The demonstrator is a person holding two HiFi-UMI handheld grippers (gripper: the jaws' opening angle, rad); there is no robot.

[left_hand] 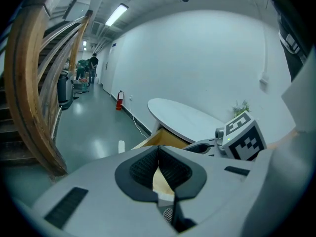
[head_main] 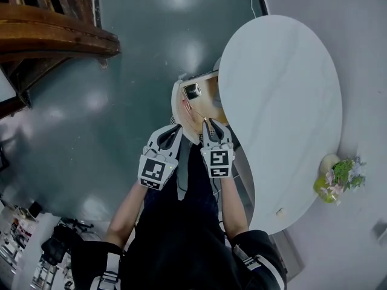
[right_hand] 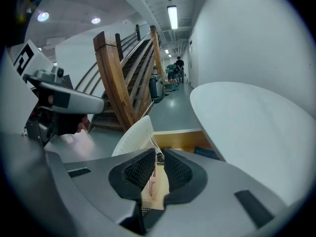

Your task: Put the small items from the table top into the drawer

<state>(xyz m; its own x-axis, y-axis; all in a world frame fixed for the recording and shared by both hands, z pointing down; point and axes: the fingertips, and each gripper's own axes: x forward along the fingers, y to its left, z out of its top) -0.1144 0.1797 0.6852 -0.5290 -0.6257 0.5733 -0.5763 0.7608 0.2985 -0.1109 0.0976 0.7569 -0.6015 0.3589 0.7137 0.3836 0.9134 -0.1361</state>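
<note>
head view: dark item (head_main: 192,90) inside drawer (head_main: 211,90)

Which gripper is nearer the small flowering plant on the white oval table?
Right. The right gripper, shut on a thin pink stick, hovers at the open wooden drawer; the left gripper sits on its far side from the small flowering plant.

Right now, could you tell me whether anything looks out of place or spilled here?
Nothing stands out: the drawer is open with a small dark item inside, and the plant stands upright on the table.
</note>
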